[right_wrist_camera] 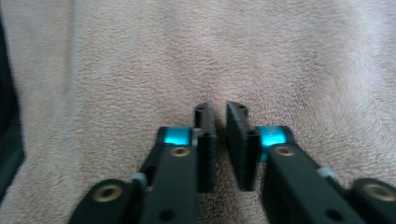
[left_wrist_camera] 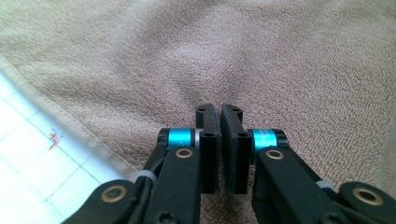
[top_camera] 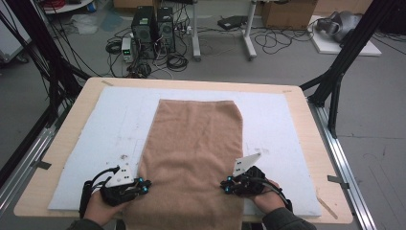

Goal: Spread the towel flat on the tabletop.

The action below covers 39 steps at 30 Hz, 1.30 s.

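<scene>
A tan towel (top_camera: 194, 143) lies lengthwise on the white mat (top_camera: 110, 124), and its near end hangs over the table's front edge. My left gripper (top_camera: 146, 186) is at the towel's left edge near the front, held in a hand. In the left gripper view the left gripper (left_wrist_camera: 219, 109) has its jaws together, and the towel (left_wrist_camera: 280, 56) puckers into a small ridge at their tips. My right gripper (top_camera: 224, 184) is at the towel's right edge. In the right gripper view the right gripper (right_wrist_camera: 219, 107) is also shut, with the towel (right_wrist_camera: 289, 60) creased toward its tips.
The wooden table (top_camera: 306, 120) carries the mat (left_wrist_camera: 28, 163), bare on both sides of the towel. Black frame legs stand at the left and right. On the floor beyond lie computers (top_camera: 153, 28), cables and boxes.
</scene>
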Motion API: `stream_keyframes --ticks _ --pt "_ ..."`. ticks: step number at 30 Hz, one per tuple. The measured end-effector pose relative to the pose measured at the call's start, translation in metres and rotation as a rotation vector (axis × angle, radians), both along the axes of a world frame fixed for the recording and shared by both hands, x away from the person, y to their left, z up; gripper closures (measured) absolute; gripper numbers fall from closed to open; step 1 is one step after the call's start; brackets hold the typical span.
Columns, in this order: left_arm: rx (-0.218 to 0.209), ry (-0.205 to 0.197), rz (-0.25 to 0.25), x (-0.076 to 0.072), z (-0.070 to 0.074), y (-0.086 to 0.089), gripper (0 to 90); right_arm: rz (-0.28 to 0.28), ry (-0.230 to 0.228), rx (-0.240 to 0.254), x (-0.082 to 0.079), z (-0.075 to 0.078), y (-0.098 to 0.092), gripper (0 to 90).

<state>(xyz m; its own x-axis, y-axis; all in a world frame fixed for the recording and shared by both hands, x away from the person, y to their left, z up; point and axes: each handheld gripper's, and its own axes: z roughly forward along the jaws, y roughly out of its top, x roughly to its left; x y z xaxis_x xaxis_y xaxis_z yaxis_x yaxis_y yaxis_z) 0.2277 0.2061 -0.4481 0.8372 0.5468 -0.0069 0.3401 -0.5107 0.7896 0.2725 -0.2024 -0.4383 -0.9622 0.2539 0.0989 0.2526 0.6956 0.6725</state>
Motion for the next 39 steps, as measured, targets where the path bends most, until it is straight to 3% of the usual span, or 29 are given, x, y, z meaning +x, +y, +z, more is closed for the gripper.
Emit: stream_keyframes --ticks 7,12,14,16,17,20,21,23,25,27,29,32,39 --pt "-0.01 -0.018 0.022 -0.024 0.001 0.011 86.7 0.031 -0.022 0.0 -0.002 0.001 0.007 85.8" --pt "-0.027 -0.009 0.015 -0.037 0.003 0.015 86.6 0.098 0.015 0.012 -0.01 0.003 0.011 86.1" --pt "-0.034 -0.006 0.005 -0.039 0.005 0.015 85.7 0.107 0.03 0.049 -0.014 0.007 0.007 82.2" --pt "-0.054 -0.008 0.005 -0.035 0.007 0.015 80.3 0.079 0.03 0.103 -0.013 0.012 -0.002 76.2" --pt "-0.059 -0.01 0.01 -0.03 0.009 0.015 74.2 0.034 0.004 0.102 -0.01 0.014 -0.006 72.1" --pt "-0.057 -0.01 0.027 -0.016 0.012 0.012 64.5 -0.062 -0.03 0.063 0.003 0.013 -0.013 65.4" --pt "-0.044 -0.006 0.042 -0.008 0.012 0.011 60.5 -0.085 -0.023 0.057 0.008 0.01 -0.014 65.1" --pt "-0.036 0.021 0.056 0.001 0.007 0.01 59.1 -0.126 -0.046 0.028 0.017 0.005 -0.012 59.7" --pt "-0.021 0.054 0.053 0.006 0.0 0.008 62.9 -0.124 -0.016 0.015 0.022 0.0 -0.009 65.0" --pt "-0.047 0.044 0.064 0.002 -0.003 0.01 63.8 -0.117 -0.02 0.02 0.022 -0.002 -0.008 67.2" --pt "-0.05 0.033 0.057 -0.001 -0.003 0.012 63.5 -0.093 0.009 0.033 0.021 -0.002 -0.011 67.2" --pt "-0.05 0.04 0.054 0.001 0.0 0.012 59.9 -0.082 0.03 0.053 0.023 -0.002 -0.014 59.5" --pt "-0.083 0.023 0.067 0.019 0.018 0.006 46.2 -0.141 -0.016 0.077 0.026 0.006 -0.016 46.0"
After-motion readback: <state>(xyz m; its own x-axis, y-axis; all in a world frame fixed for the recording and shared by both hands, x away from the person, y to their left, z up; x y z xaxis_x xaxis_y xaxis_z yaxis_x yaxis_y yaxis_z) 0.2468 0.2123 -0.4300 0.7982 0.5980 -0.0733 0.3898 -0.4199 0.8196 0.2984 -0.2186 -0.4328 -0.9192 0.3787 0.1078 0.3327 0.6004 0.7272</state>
